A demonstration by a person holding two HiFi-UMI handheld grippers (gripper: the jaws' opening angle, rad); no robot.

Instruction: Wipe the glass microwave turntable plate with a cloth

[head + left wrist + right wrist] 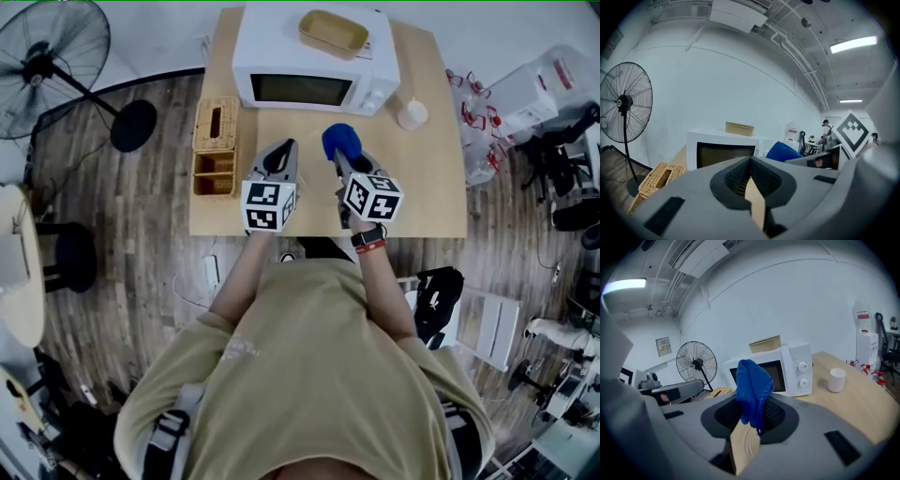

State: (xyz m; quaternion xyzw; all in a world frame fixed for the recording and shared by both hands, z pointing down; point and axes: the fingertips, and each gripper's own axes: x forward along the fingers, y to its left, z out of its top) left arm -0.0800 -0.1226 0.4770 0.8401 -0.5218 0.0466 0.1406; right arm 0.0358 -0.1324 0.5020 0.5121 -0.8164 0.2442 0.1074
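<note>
The white microwave [314,61] stands at the back of the wooden table [427,192] with its door closed; it also shows as the microwave [724,152] and the microwave [787,371]. No glass turntable plate is visible. My right gripper [336,161] is shut on a blue cloth [339,141], which bunches up above the jaws as the cloth [752,387]. My left gripper [289,147] hovers beside it, over the table in front of the microwave. Its jaws [750,161] meet at the tips with nothing between them.
A tan shallow container [333,33] lies on top of the microwave. A wicker basket [216,145] sits at the table's left edge and a white cup [412,113] to the right of the microwave. A standing fan [52,56] is on the floor to the left.
</note>
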